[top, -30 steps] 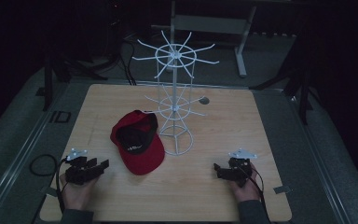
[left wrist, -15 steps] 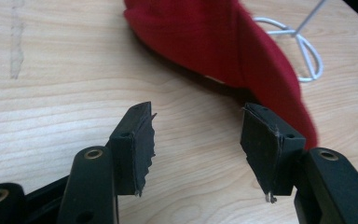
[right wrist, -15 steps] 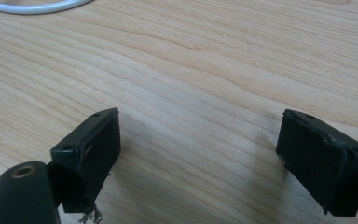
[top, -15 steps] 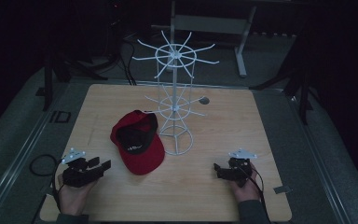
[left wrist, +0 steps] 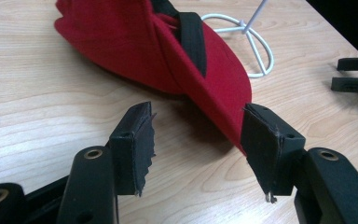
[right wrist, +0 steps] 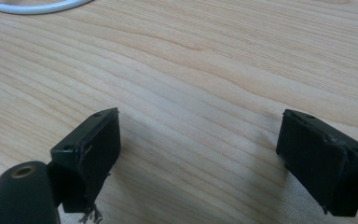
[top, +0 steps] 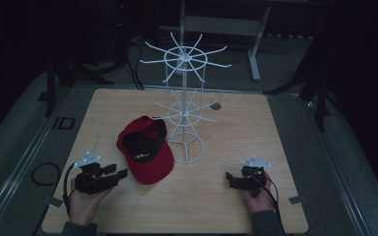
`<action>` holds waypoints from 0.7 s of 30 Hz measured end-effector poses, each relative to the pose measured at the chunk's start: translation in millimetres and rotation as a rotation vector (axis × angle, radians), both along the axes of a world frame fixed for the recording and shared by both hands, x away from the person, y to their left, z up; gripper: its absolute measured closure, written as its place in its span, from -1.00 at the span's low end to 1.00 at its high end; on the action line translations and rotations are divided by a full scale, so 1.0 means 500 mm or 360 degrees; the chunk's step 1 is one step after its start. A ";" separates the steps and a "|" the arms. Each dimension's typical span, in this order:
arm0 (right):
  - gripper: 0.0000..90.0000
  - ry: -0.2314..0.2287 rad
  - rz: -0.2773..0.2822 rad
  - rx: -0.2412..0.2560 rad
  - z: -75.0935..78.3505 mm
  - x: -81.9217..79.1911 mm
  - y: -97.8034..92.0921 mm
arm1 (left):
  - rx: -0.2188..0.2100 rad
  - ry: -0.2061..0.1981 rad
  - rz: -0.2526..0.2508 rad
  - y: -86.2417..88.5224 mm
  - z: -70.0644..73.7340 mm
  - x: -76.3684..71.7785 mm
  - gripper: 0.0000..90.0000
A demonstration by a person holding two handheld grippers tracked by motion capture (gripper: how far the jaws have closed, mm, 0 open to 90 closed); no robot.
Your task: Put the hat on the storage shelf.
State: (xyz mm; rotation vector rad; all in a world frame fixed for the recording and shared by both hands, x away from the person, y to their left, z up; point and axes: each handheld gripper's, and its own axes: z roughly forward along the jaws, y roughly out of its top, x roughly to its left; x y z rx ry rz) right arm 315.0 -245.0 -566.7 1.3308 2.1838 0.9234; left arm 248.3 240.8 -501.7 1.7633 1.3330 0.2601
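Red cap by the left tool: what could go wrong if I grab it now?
1. The left tool is open with only the brim edge of the red cap near one pad, so a close may pinch thin and slip.
2. The cap lies right beside the white wire rack; lifting could snag its hooks or nudge its base ring.
3. The right tool sits open over the bare table, too far to steady anything.

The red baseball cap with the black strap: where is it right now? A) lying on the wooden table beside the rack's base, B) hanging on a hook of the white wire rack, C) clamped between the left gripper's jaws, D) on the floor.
A: the red baseball cap lies flat on the wooden table next to the white wire rack, while the left gripper is open just short of its brim.
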 end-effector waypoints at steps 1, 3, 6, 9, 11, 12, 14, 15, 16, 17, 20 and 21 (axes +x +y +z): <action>-0.70 0.0000 0.0000 0.0000 0.000 0.000 0.000 | -0.0002 0.0008 -0.0003 -0.002 -0.001 0.003 -0.02; -0.70 0.0000 0.0000 0.0000 0.000 0.000 0.000 | -0.0001 0.0025 -0.0010 -0.007 -0.003 0.007 -0.02; -0.70 0.0000 0.0000 0.0000 0.000 0.000 0.000 | 0.0002 0.0055 -0.0029 -0.015 -0.008 0.015 -0.02; -0.70 0.0000 0.0000 -0.0001 0.000 0.000 0.000 | -0.0014 0.0073 -0.0044 -0.024 -0.011 0.023 -0.01; -0.70 0.0000 0.0001 -0.0001 0.000 0.000 0.000 | -0.0029 0.0094 -0.0055 -0.029 -0.015 0.029 0.02; -0.70 0.0000 0.0000 -0.0002 0.000 0.000 0.000 | -0.0028 0.0105 -0.0060 -0.032 -0.016 0.032 0.04; -0.70 0.0000 0.0000 -0.0001 0.000 0.000 0.000 | -0.0038 0.0122 -0.0066 -0.037 -0.020 0.039 0.06; -0.70 0.0000 0.0000 0.0000 0.000 0.000 0.000 | -0.0045 0.0131 -0.0070 -0.040 -0.023 0.043 0.06; -0.70 0.0001 0.0000 -0.0001 0.000 0.000 0.000 | -0.0047 0.0142 -0.0070 -0.043 -0.025 0.047 0.06; -0.70 0.0000 0.0000 -0.0001 0.000 0.000 0.000 | -0.0048 0.0158 -0.0070 -0.046 -0.028 0.050 0.06; -0.70 0.0000 0.0000 -0.0001 0.000 0.000 0.000 | -0.0056 0.0194 -0.0079 -0.054 -0.038 0.059 0.08; -0.70 0.0000 0.0001 -0.0001 0.000 0.000 0.000 | -0.0062 0.0205 -0.0079 -0.057 -0.042 0.061 0.08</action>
